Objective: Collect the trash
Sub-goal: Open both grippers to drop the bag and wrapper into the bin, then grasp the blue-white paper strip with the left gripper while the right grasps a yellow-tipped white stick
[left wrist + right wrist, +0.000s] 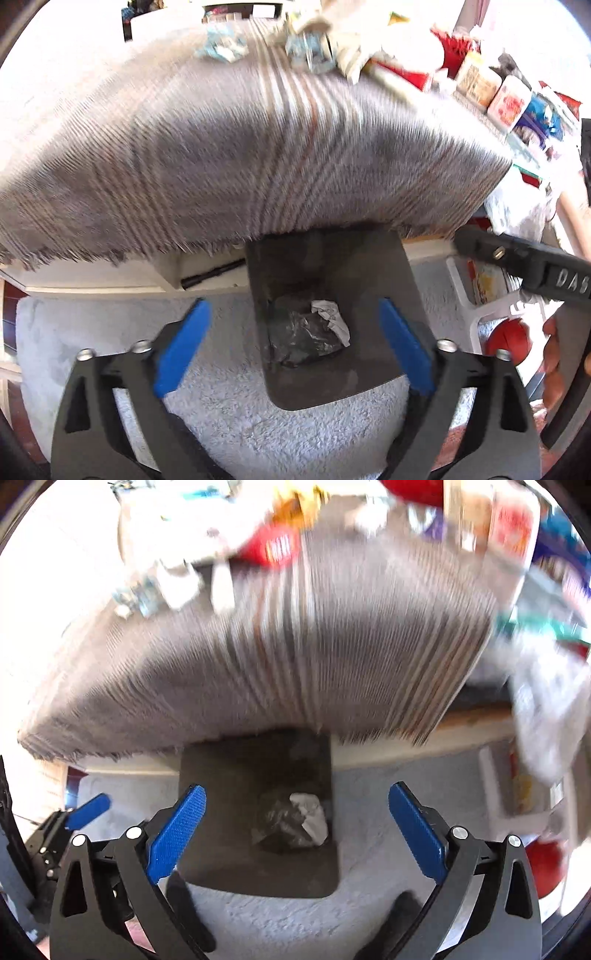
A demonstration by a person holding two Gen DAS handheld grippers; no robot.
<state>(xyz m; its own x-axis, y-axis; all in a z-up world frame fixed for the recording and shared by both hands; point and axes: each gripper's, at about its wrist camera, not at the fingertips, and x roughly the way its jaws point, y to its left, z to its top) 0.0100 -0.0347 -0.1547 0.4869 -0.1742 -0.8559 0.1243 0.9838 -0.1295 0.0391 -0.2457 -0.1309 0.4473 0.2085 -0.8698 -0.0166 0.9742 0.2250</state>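
Below, a dark bin (332, 317) stands on the pale carpet (229, 406), its far side tucked under the near edge of the table (207, 280). Its opening is a rounded rectangle, and the long axis runs away from both cameras. Inside lie a crumpled black plastic bag (303, 336) and a ball of white paper (330, 319), which rests against the bag on its right side.

Both the left gripper (295, 345) and the right gripper (295, 830) hover over the bin with jaws spread wide, holding nothing.

A grey striped cloth (240, 155) covers the table and hangs over the near edge with its fringe just above the bin. At the far edge of the table lie more wrappers (221, 46) (too blurred to name), and boxes (491, 92) stand along its right edge. A red ball (508, 341) sits on the floor right of the bin.
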